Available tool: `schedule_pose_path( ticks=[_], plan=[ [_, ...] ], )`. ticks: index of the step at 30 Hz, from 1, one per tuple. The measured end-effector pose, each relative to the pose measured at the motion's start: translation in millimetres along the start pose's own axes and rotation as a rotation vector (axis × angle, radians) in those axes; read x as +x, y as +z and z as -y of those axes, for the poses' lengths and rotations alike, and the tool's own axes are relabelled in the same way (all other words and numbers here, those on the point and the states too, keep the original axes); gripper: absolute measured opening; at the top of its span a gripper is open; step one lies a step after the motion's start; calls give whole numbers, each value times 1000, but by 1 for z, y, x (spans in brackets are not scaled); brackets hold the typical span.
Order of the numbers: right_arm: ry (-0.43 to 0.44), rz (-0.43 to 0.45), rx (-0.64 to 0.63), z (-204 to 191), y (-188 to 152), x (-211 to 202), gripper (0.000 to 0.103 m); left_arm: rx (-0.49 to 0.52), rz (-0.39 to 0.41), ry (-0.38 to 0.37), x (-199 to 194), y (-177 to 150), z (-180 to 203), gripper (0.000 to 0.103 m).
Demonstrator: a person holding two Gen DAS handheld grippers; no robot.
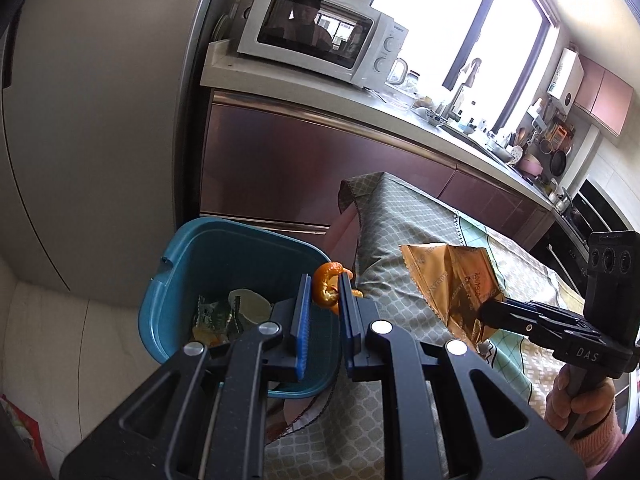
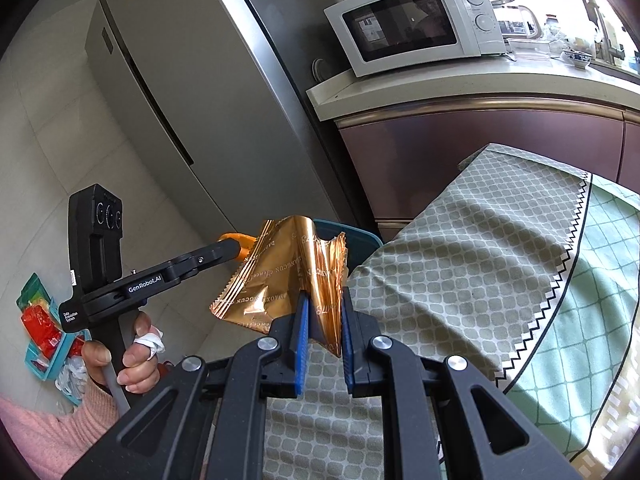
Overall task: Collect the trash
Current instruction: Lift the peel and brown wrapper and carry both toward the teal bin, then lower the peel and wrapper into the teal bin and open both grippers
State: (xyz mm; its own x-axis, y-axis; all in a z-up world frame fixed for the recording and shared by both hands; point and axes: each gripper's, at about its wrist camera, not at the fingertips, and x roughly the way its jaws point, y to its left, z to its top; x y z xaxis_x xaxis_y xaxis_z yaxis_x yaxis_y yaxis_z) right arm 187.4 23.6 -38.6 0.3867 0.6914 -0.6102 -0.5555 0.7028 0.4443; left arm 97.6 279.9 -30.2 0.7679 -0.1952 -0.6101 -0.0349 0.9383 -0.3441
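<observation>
left gripper point(image 1: 325, 285) pinching the orange peel point(image 1: 326, 282) sits right above the blue bin point(image 1: 192, 256), while the right gripper point(image 2: 322, 300), clamped on the gold wrapper point(image 2: 288, 272), hangs farther off over the table point(image 2: 460, 248).

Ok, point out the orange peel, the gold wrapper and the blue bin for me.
orange peel point(image 1: 326, 278): left wrist view, its curled middle.
gold wrapper point(image 2: 288, 264): right wrist view, its creased front.
blue bin point(image 1: 224, 248): left wrist view, its inner back wall.

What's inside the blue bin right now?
The blue bin holds a green wrapper, a pale cup-like piece and something orange. The left gripper covers the rest.
</observation>
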Motion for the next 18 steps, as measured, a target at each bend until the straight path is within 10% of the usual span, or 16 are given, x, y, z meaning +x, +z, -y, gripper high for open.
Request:
schedule_pose_path(
  ticks=[18],
  plan=[
    [-2,-63,-41,-12,14,36,13,-24,-17,44,18,1,-19,13]
  ],
)
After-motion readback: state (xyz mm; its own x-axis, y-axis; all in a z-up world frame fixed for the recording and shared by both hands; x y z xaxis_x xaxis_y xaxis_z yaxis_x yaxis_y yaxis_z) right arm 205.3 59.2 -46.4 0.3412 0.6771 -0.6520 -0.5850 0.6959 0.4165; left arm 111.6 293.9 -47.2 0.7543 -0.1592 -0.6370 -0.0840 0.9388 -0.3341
